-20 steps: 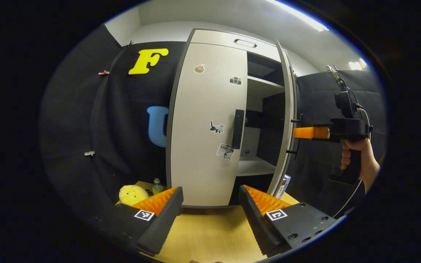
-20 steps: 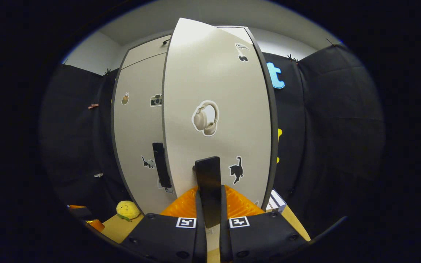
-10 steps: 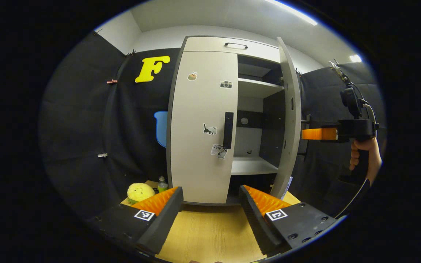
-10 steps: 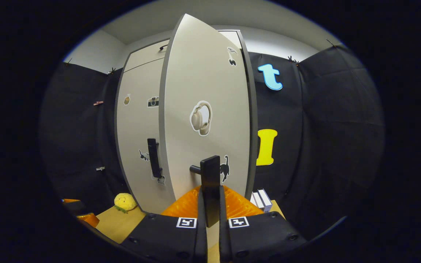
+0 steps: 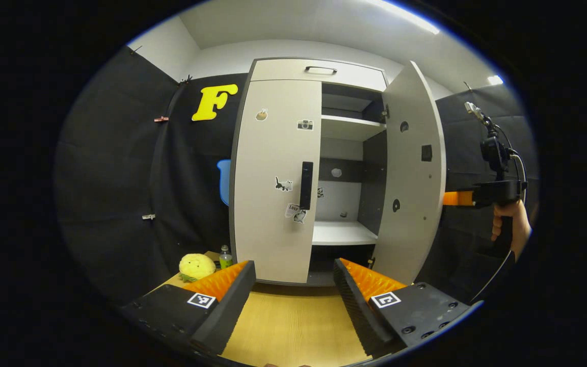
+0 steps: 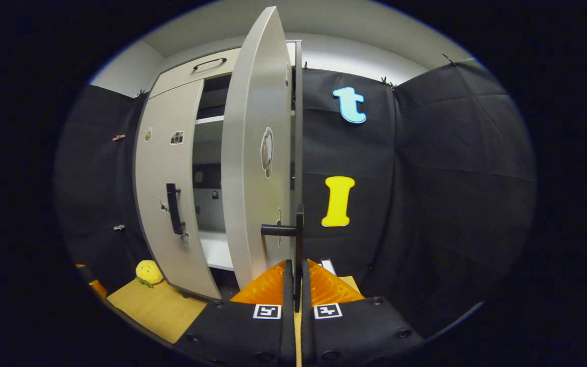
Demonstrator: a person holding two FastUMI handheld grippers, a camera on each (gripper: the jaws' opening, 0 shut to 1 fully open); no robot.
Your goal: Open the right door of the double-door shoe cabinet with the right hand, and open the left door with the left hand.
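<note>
A light wooden desk is running across the bottom of the left gripper view, and the shoe cabinet is standing on its far part, at the frame's centre. A yellow plush toy is sitting on the desk at lower left, just beside the cabinet's left side, with a small green bottle standing between them. In the right gripper view, the desk is showing at lower left, the plush toy lying on it.
</note>
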